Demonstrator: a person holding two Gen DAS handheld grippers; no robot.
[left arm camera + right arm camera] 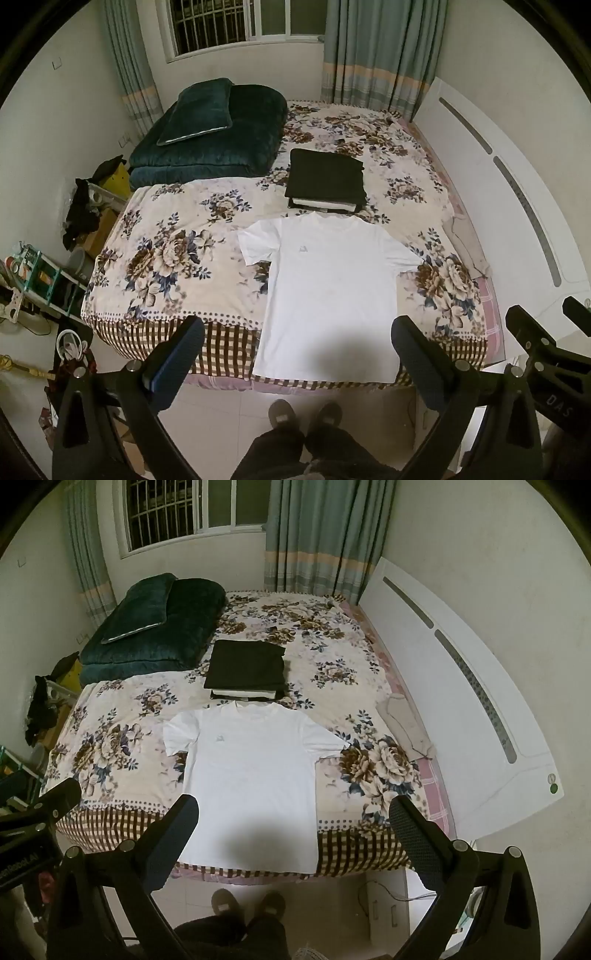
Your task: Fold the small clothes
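One white shirt [328, 295] lies flat at the bed [166, 258] edge, dark stack [325, 177] at 12 o'clock; left gripper [297, 347] spread wide, empty. Right view: right gripper [293, 823] likewise released above the shirt [251, 779].

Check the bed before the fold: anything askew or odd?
Mostly fine. The white tee lies flat and unfolded, collar touching the folded stack behind it, hem hanging past the bed edge. Both grippers, left and right, are open and clear of it.
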